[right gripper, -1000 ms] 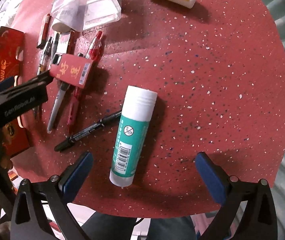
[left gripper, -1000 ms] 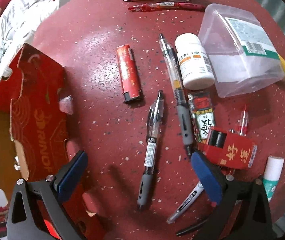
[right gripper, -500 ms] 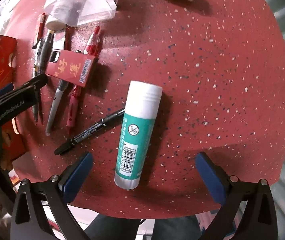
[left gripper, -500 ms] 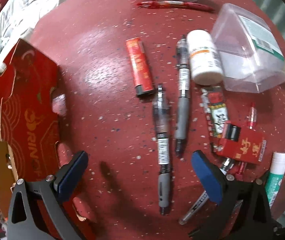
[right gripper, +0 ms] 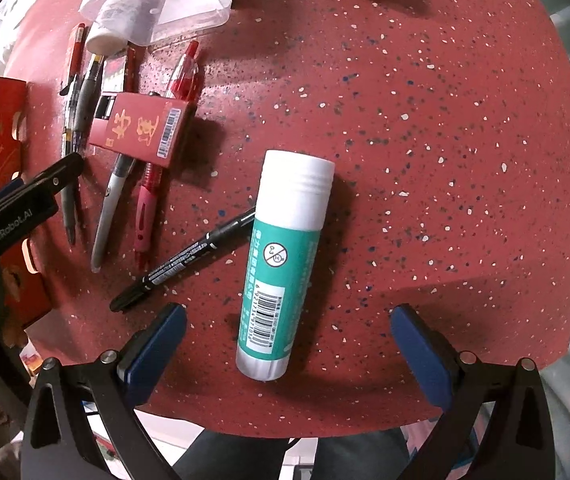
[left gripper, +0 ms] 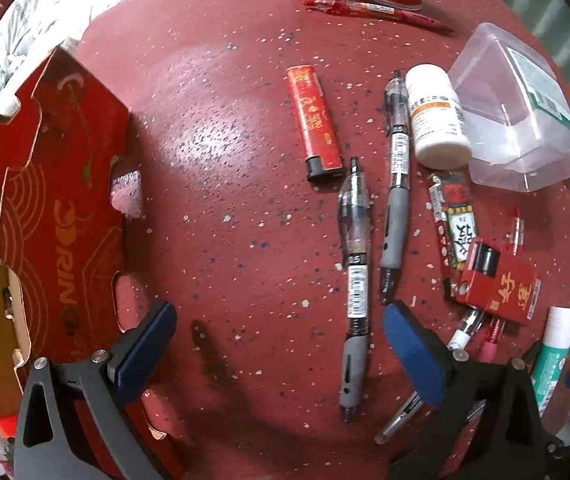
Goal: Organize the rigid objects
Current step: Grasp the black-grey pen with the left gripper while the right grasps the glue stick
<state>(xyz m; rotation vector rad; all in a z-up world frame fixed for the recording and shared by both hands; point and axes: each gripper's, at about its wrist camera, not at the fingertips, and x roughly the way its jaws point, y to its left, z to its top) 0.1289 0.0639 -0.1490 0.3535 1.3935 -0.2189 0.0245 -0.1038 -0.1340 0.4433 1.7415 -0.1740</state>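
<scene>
The right tongs [right gripper: 287, 356] hang spread wide above the near edge of the red speckled counter [right gripper: 425, 120], empty, with the glue stick [right gripper: 285, 264] lying between their blue pads [right gripper: 153, 344]; it rests on its side, white cap pointing away, base toward the tongs, its left flank touching the end of a black marker [right gripper: 183, 260]. The left tongs [left gripper: 281, 354] are likewise spread and empty, over a clear pen with a grey grip [left gripper: 353, 284] that lies lengthwise just inside the right pad; a second grey-grip pen [left gripper: 396, 184] sits just beside it, with a red lighter [left gripper: 315, 116], a white pill bottle [left gripper: 437, 118] and an overturned clear plastic tub [left gripper: 521, 120] beyond. A red cardboard box [left gripper: 45, 208] stands at the left edge, likely the place for the sorted things.

The glue stick looks light, stiff and smooth; being round, it will probably roll if nudged from one side, so a pinch across the teal label at mid-body seems safest, clear of the cap, which could pull off. The pen is thin and light; its rubber grip offers the least slippery hold, though a pinch nearer the middle should keep it level.
</scene>
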